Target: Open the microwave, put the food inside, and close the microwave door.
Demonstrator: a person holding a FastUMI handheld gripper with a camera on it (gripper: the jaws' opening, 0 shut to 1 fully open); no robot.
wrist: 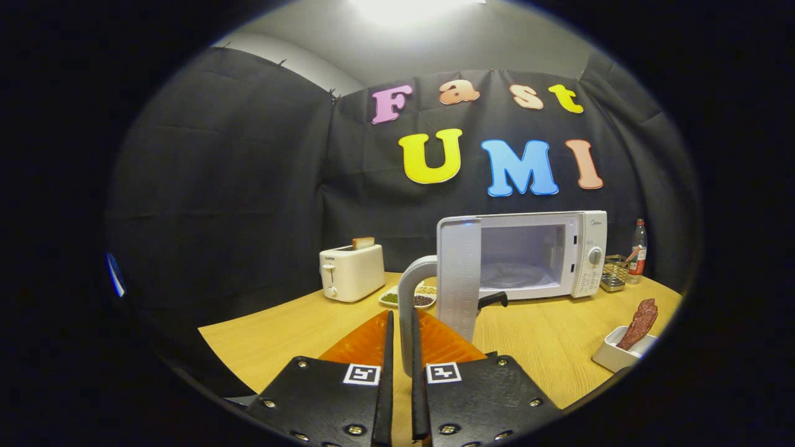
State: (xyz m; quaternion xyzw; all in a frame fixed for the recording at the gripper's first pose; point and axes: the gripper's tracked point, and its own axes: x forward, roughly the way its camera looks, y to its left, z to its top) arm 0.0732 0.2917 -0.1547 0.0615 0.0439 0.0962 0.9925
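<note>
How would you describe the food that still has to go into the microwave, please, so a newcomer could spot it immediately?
Start at the white microwave standing open on the wooden table. Nearer than it, on its control-panel side, sits a small white dish. The reddish-brown, lumpy piece of food stands up out of it, unlike the flat plate of grains by the toaster. The gripper is nearly shut, holding nothing.

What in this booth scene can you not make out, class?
- Claw, gripper view: fingers nearly together; whether they pinch the door handle is unclear.
- Small divided dish: partly hidden behind the handle.
- Microwave front: partly hidden by its open door.
- Bottle: too small to identify.
</note>
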